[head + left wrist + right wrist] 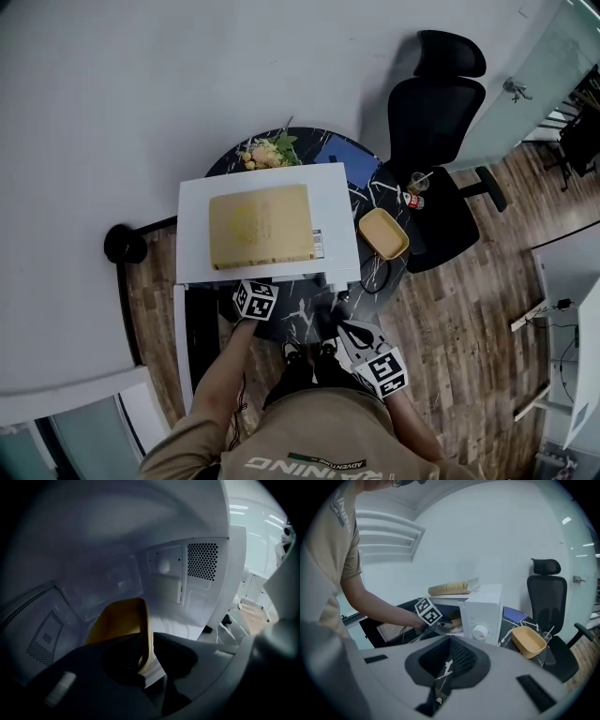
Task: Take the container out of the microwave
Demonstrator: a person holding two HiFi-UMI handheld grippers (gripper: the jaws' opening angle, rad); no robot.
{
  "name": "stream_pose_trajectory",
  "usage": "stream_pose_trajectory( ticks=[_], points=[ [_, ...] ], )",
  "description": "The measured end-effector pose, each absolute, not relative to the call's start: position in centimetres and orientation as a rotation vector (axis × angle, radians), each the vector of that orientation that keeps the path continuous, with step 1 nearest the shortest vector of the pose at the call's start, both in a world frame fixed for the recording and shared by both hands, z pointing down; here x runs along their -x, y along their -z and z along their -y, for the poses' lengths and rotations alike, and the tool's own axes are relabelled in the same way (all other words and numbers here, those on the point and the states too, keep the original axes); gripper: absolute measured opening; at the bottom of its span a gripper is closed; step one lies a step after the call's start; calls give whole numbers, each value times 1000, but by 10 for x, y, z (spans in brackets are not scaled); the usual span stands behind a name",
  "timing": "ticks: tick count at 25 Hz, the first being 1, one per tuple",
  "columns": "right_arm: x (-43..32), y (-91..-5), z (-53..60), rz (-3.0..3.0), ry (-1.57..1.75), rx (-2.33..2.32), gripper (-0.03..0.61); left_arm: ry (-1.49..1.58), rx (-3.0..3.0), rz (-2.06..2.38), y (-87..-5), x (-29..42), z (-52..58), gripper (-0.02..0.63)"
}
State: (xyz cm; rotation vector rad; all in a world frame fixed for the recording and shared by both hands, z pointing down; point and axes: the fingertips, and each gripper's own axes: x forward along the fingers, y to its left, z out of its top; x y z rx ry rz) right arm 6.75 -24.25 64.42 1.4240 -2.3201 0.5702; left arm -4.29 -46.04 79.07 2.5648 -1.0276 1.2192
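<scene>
The white microwave [336, 202] stands on the dark marble table with its door [182, 342] swung open to the left. My left gripper [145, 643] reaches inside the cavity and is shut on the rim of a yellow container [118, 620], which sits tilted between the jaws. From the head view only its marker cube [255, 299] shows at the microwave's mouth, and the container is hidden there. My right gripper [449, 662] hangs back in front of the table, jaws together, holding nothing; its cube [386, 371] is near my body.
A second yellow container [383, 232] lies on the table right of the microwave, by a small bottle [413, 200]. A tan book [261, 225] lies on the microwave's top. A salad plate [267, 152] sits behind it. A black office chair [441, 103] stands at the right.
</scene>
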Motion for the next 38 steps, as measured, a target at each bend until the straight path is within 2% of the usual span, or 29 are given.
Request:
stream_pose_trajectory(
  ticks=[3,6,19,29,38],
  points=[
    [-67,-644,243,2333,-574,-1434,6,-1269,-2549,1014,-792,43,459,33],
    [-67,-643,244,2340,-573,-1428,6,-1301,-2552,1001,-792,43,457,26],
    [-56,-642,241,2383,-558,-1391,6,-1259,-2610,965,-776,42,412,25],
    [-26,-619,236,2432,-469,-1362,6,-1193,-2663,915,-743,65,346,25],
    [4,-624,218,2413,-484,-1346,6,-1098,-2664,880,-745,91,296,25]
  ],
)
